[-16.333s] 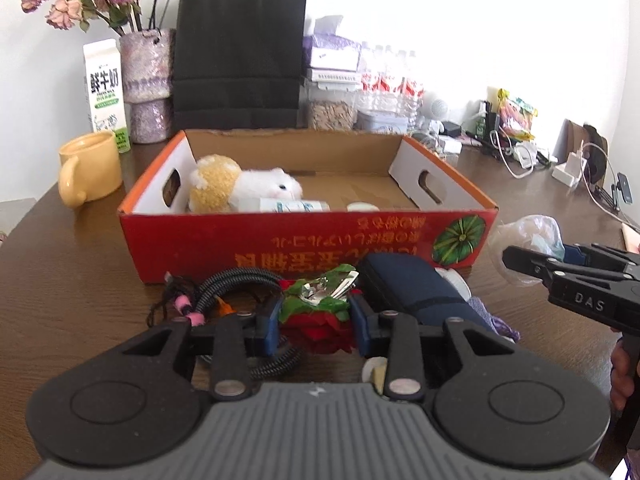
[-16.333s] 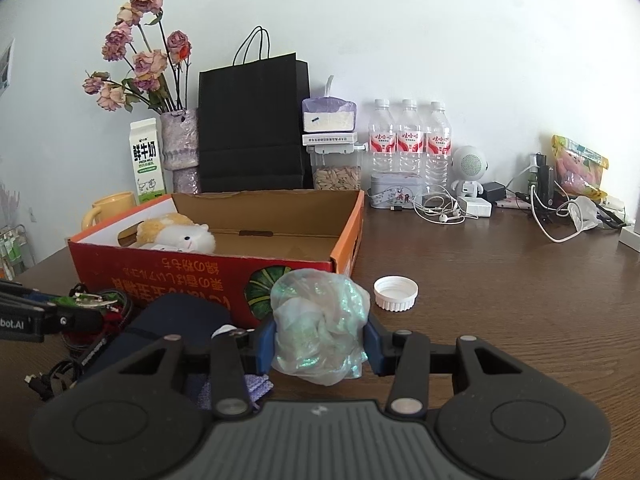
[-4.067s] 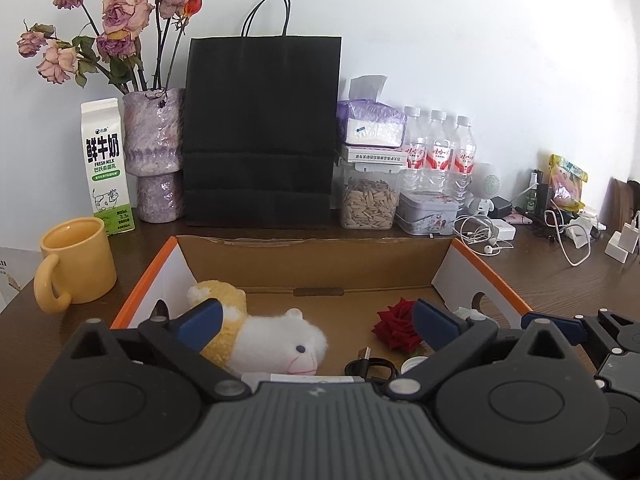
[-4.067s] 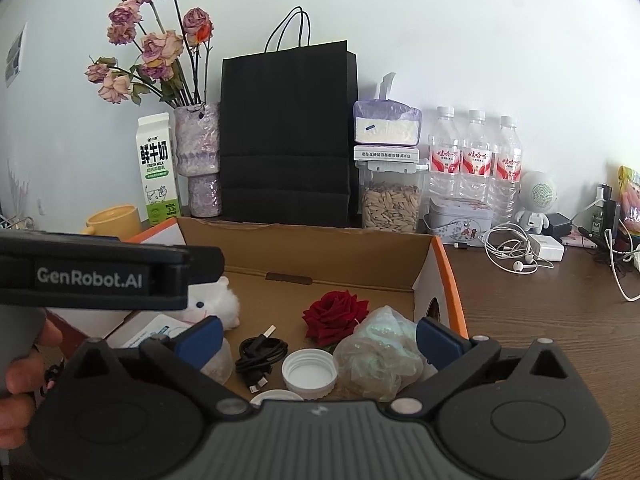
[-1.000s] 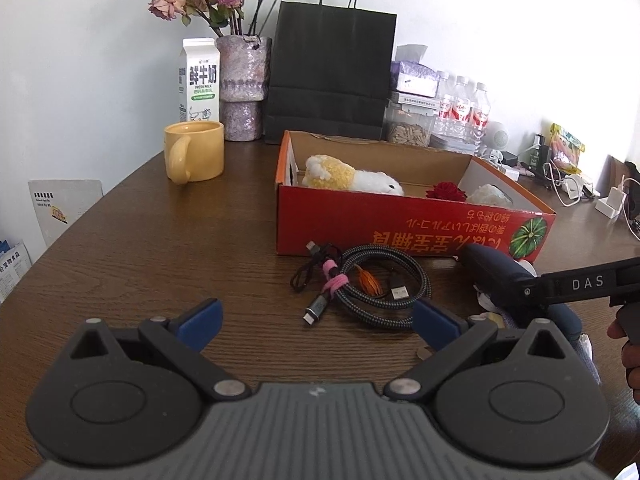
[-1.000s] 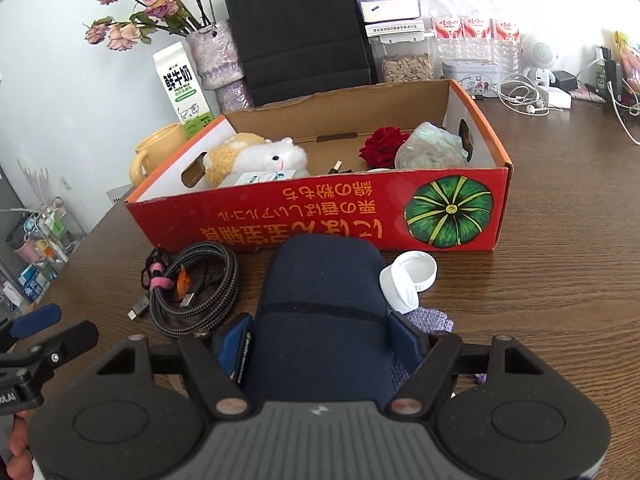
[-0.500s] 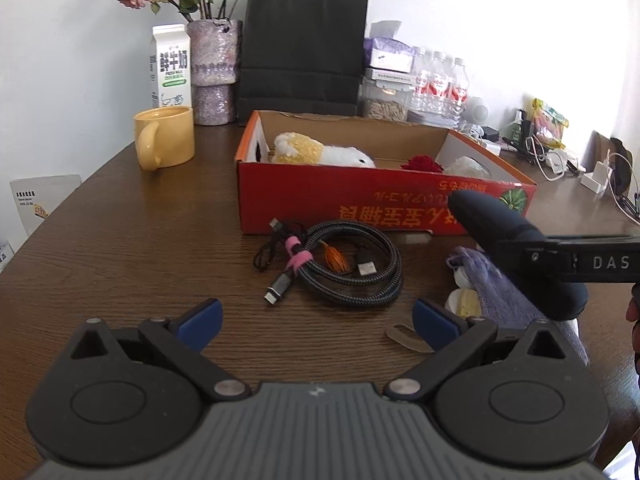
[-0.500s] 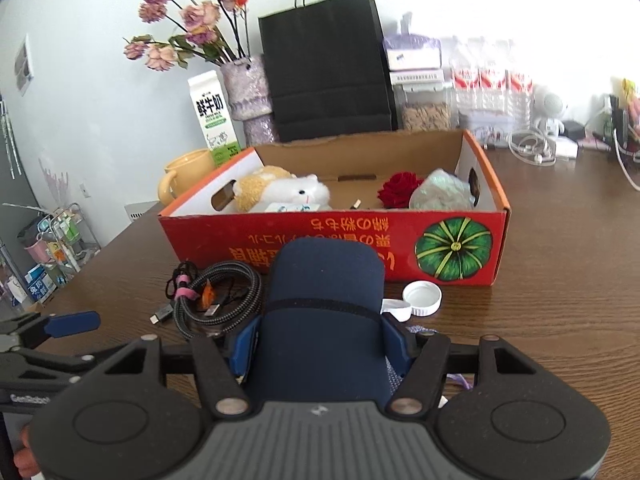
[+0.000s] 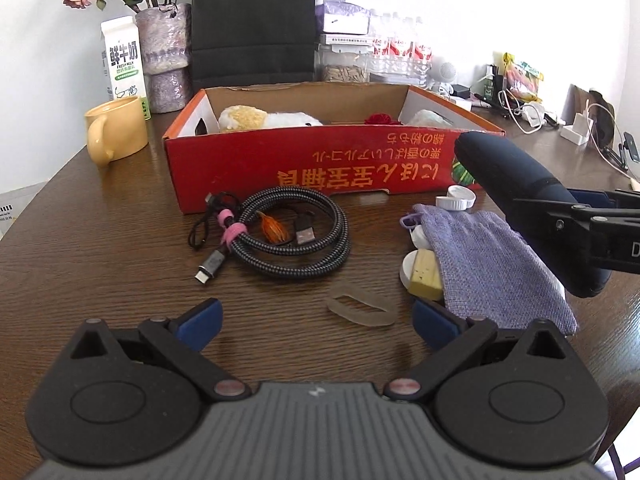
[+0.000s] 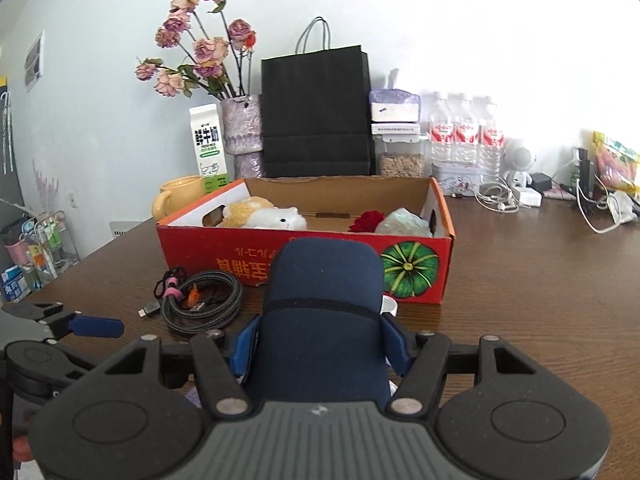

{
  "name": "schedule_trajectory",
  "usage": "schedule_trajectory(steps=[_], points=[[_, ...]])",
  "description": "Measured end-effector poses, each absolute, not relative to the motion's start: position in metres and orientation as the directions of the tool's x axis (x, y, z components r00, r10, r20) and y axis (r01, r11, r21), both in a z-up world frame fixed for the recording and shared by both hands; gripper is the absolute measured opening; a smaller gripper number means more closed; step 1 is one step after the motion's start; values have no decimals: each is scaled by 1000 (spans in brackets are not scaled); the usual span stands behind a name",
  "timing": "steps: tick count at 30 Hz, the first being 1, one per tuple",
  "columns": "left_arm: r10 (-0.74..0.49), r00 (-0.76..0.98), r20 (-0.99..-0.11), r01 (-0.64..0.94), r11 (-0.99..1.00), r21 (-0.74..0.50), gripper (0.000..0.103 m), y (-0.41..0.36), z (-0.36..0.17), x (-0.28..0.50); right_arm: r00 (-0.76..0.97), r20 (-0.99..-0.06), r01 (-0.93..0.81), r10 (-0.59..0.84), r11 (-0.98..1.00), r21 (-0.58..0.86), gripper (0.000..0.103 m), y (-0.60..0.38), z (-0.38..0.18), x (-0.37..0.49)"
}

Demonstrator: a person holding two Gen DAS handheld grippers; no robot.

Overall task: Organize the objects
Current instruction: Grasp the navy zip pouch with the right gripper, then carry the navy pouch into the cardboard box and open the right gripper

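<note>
My right gripper [image 10: 320,346] is shut on a dark blue case [image 10: 322,320] and holds it above the table, in front of the red cardboard box [image 10: 224,248]. The case also shows in the left wrist view [image 9: 516,192] at the right. My left gripper [image 9: 316,320] is open and empty, low over the table before a coiled braided cable [image 9: 280,232]. The box [image 9: 248,168] holds a plush toy [image 9: 260,118], a red rose [image 9: 378,119] and a crumpled plastic bag [image 10: 404,222].
A purple cloth pouch [image 9: 488,264], white caps [image 9: 460,198], a yellow block [image 9: 426,274] and a clear rubber ring [image 9: 358,306] lie near the case. A yellow mug [image 9: 116,130], milk carton, vase, black bag and bottles stand behind the box. Chargers and cables lie far right.
My right gripper has lifted the blue case higher, off the pouch and caps. My left gripper has moved closer to the cable.
</note>
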State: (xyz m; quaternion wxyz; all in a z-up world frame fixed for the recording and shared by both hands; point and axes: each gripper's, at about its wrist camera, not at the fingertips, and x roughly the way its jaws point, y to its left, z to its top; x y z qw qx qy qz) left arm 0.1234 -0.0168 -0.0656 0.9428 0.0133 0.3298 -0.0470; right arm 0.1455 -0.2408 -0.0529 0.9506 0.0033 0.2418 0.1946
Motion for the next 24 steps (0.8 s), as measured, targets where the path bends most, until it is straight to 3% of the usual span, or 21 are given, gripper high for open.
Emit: schedule_trajectory(steps=[7, 10, 19, 22, 24], points=[[-62, 774, -631, 94, 995, 17, 103, -27, -68, 129, 806, -460, -356, 372, 926, 125, 62, -251, -60, 147], [-56, 774, -630, 87, 996, 18, 98, -28, -68, 131, 806, -458, -356, 376, 925, 134, 62, -253, -61, 147], [-79, 789, -610, 104, 995, 6, 65, -36, -71, 127, 799, -460, -355, 387, 921, 157, 62, -256, -65, 149], [-93, 796, -598, 112, 994, -5, 46, -38, -70, 124, 798, -458, -359, 392, 919, 161, 62, -256, -64, 148], [-97, 798, -595, 112, 994, -12, 27, -38, -69, 123, 798, -458, -359, 392, 919, 162, 62, -256, -64, 148]])
